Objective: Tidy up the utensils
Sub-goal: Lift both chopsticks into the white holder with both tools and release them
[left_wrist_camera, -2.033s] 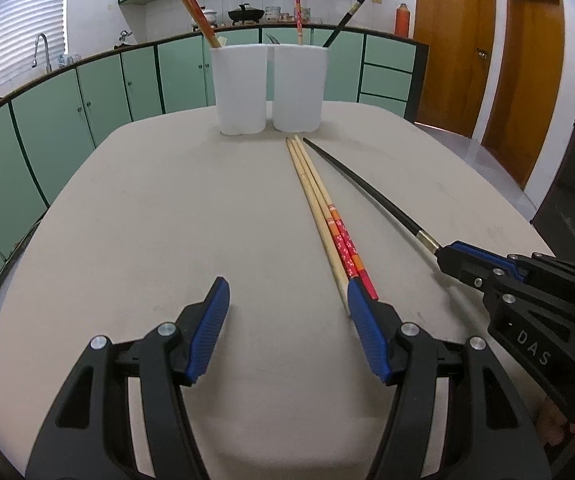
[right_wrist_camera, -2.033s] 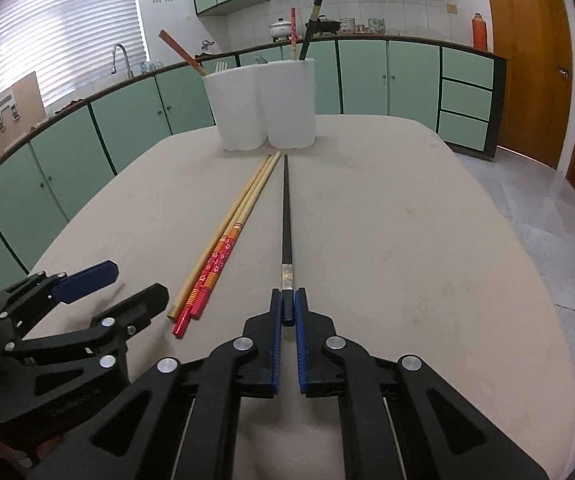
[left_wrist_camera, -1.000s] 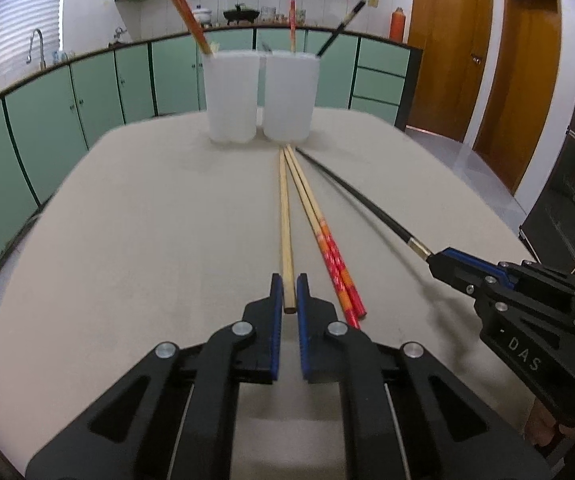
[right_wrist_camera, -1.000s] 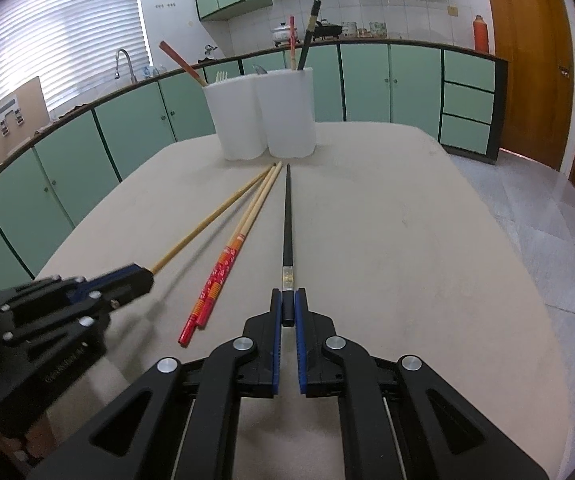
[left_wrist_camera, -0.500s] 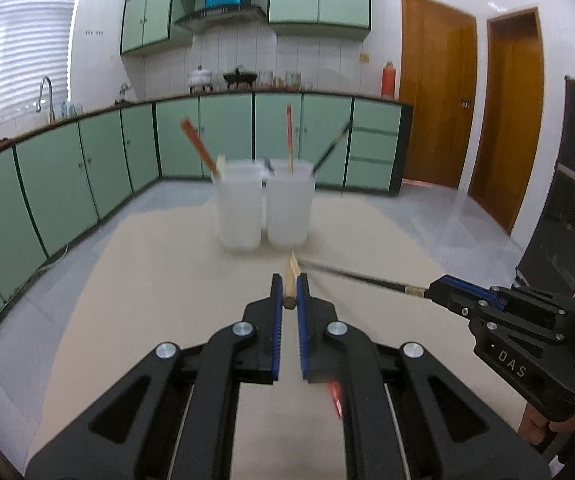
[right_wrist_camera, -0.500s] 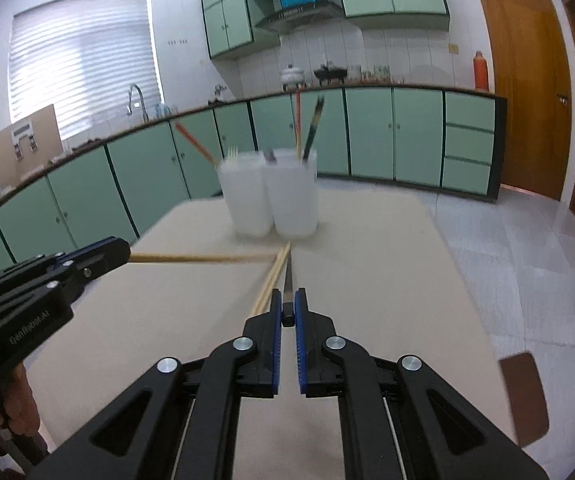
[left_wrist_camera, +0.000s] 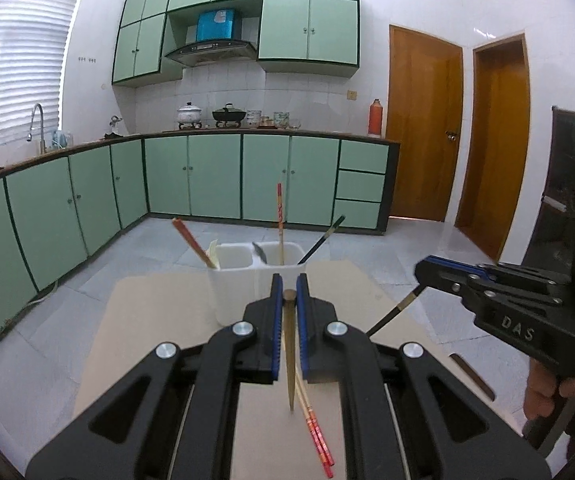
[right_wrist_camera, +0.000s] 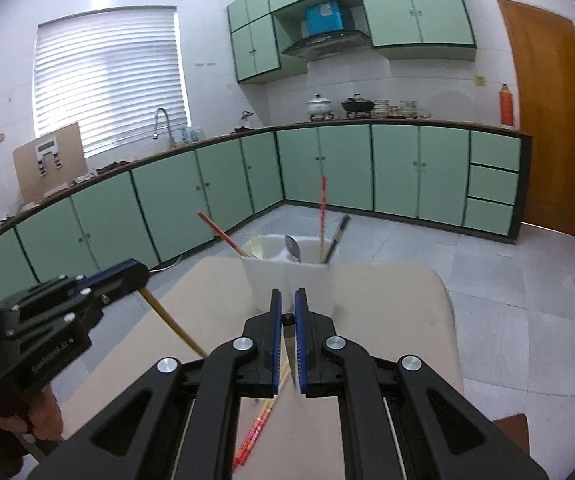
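My left gripper (left_wrist_camera: 289, 294) is shut on a plain wooden chopstick (left_wrist_camera: 289, 356), held up in the air with its tip hanging down towards the table. My right gripper (right_wrist_camera: 287, 310) is shut on a black chopstick (right_wrist_camera: 289, 354), also lifted; it shows in the left wrist view (left_wrist_camera: 391, 314). Two white utensil cups (left_wrist_camera: 257, 276) stand at the table's far end, holding a red chopstick, a patterned chopstick, a black chopstick and a spoon. A red-patterned chopstick pair (left_wrist_camera: 315, 432) lies on the table below.
The beige table (right_wrist_camera: 399, 320) ends just behind the cups. Green cabinets line the walls beyond a tiled floor. Each gripper shows in the other's view: the right one (left_wrist_camera: 499, 304), the left one (right_wrist_camera: 67, 304).
Both grippers have risen well above the table with their chopsticks, which now hang downward. The left gripper closed on the wooden chopstick about a second ago.
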